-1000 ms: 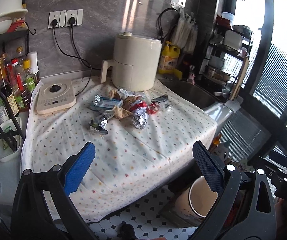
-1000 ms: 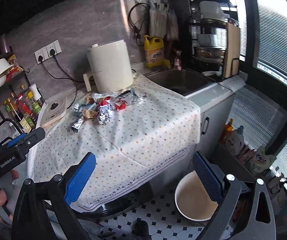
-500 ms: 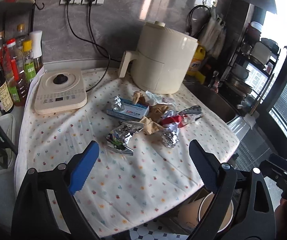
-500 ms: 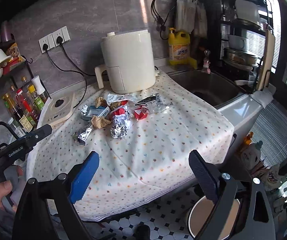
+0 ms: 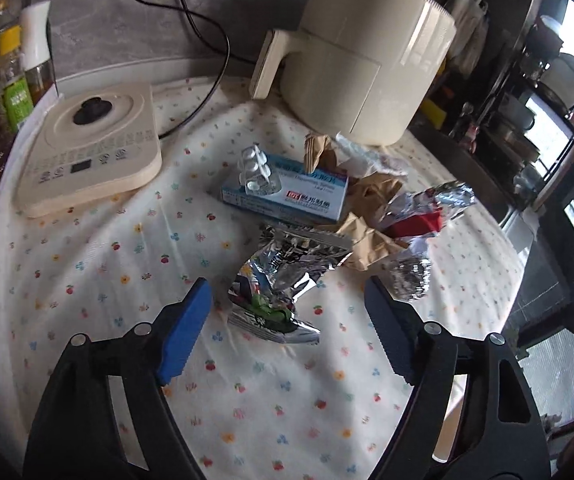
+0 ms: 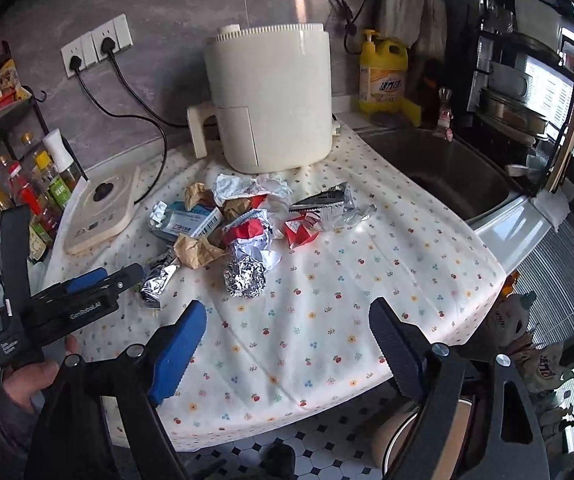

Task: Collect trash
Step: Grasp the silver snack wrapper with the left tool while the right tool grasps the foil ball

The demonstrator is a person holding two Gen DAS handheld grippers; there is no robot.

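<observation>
Air fryer (image 6: pixel 269 100) at the back of the floral cloth (image 6: pixel 327 300); trash pile sits just in front of it. Nearest piece to the left gripper (image 5: pixel 287 320) is the silver wrapper (image 5: pixel 283 280), at the pile's edge farthest from the fryer, long axis running roughly away from the fingers. Left gripper: spread wide, empty, wrapper lined up between fingers. Right gripper (image 6: pixel 287 344): also spread, empty, hangs further back. Left is closer, so probably its grab.

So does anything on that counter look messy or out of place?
Yes. A heap of litter sits mid-cloth before the air fryer: a crushed foil wrapper, a foil ball, crumpled brown paper, red wrappers and a medicine box with a blister pack on top. Nothing looks spilled.
</observation>
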